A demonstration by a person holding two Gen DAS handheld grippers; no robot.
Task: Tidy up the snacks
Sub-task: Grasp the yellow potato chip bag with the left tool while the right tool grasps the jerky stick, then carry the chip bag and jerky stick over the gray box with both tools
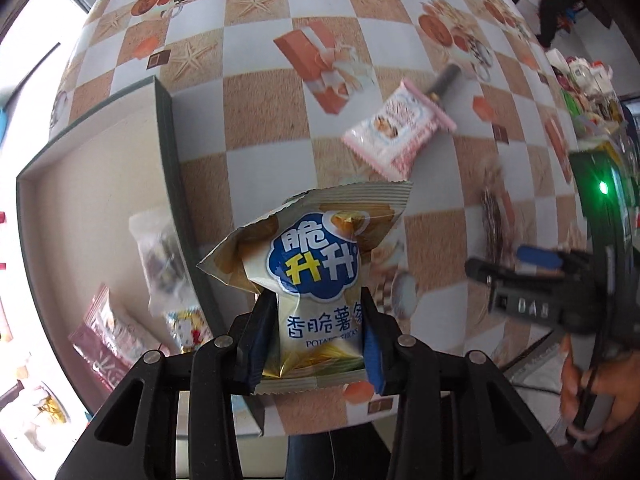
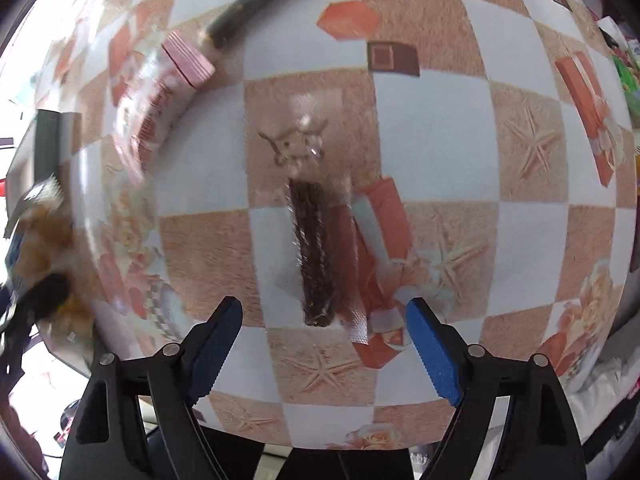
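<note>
Nearest the left wrist camera, the left gripper [image 1: 320,340] is clamped on the lower half of a potato stick bag [image 1: 316,276], its blue pads pressing the bag's two sides so that the pack stands upright with the crimped top free above the jaws; a grip this low probably lets the bag be dropped without the fingers entering the container. The bag hangs above the bench [image 1: 256,128], just right of the dark wall of an open box [image 1: 166,152], which seems to be where the snacks are gathered, since a clear packet [image 1: 160,256], a pink-red packet [image 1: 108,340] and a small bright sweet [image 1: 188,330] already lie inside. Farther off on the bench rests a pink biscuit packet [image 1: 396,132], apparently waiting its turn. At the right edge the right gripper [image 1: 516,268] shows, blurred. In the right wrist view, the right gripper [image 2: 324,352] has its jaws wide apart and empty, poised on either side of a clear-wrapped dark snack stick [image 2: 316,256] lying lengthwise between them on the bench [image 2: 436,128], an alignment that suits closing across its narrow width. The fingers do not appear to touch it yet. The pink biscuit packet [image 2: 168,88] lies blurred to the upper left, with a dark cylindrical object [image 2: 248,4] beyond it.
</note>
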